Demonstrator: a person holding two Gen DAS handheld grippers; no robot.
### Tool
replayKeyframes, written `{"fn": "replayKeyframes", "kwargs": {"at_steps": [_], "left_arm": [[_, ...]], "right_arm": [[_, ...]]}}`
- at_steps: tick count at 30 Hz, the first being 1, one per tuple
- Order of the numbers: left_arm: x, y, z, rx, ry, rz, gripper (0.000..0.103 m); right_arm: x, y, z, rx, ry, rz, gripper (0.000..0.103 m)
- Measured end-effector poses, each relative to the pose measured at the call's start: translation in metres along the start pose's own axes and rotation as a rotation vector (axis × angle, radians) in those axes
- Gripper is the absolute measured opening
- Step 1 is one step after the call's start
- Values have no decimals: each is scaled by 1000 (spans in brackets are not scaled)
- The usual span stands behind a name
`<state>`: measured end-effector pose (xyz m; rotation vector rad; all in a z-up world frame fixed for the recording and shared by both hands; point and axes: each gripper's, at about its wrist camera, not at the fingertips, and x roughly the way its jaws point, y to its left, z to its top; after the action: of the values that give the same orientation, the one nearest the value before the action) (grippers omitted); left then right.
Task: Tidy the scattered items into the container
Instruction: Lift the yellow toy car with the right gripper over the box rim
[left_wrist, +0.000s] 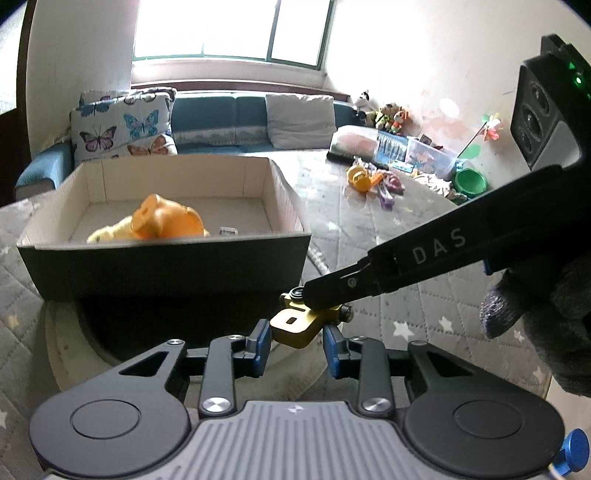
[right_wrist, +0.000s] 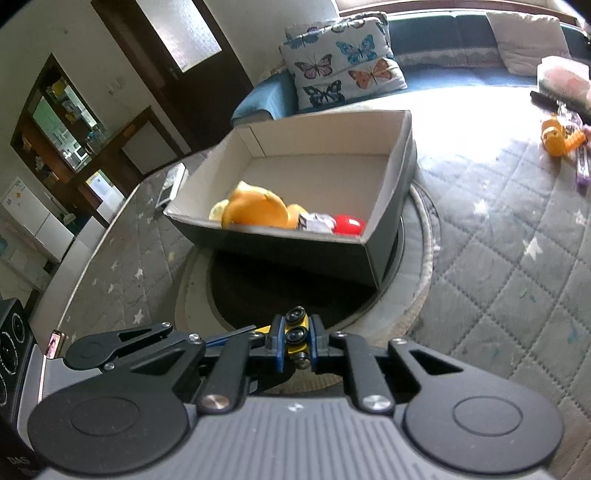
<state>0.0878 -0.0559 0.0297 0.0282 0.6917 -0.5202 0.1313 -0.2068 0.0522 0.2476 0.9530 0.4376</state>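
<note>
The right gripper (right_wrist: 295, 341) pinches a yellow toy (left_wrist: 295, 326) at lower centre; the left gripper (left_wrist: 297, 341) is spread around it, pads apart. Box (left_wrist: 162, 260) above.

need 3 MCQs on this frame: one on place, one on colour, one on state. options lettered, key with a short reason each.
1. Where is the orange plush toy?
A. inside the cardboard box
B. on the quilted mat beside the box
C. on the sofa

2. What colour is the small toy vehicle between the right tool's fingers?
A. red
B. yellow
C. green

3. What state is the right tool in?
A. wide open, nothing between the fingers
B. shut on the toy vehicle
C. lying flat in the box

Key:
1 A, the plush lies on the box floor behind its near wall in both wrist views.
2 B, its body is yellow with black wheels.
3 B, the right wrist view shows both blue pads pressed against the vehicle's sides.
</note>
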Motion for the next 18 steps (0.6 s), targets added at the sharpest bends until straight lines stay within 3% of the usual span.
{"fn": "replayKeyframes", "kwargs": {"at_steps": [18], "left_arm": [[-11, 8, 52, 65, -76, 44, 32]], "right_arm": [[-19, 17, 43, -39, -106, -4, 12]]}}
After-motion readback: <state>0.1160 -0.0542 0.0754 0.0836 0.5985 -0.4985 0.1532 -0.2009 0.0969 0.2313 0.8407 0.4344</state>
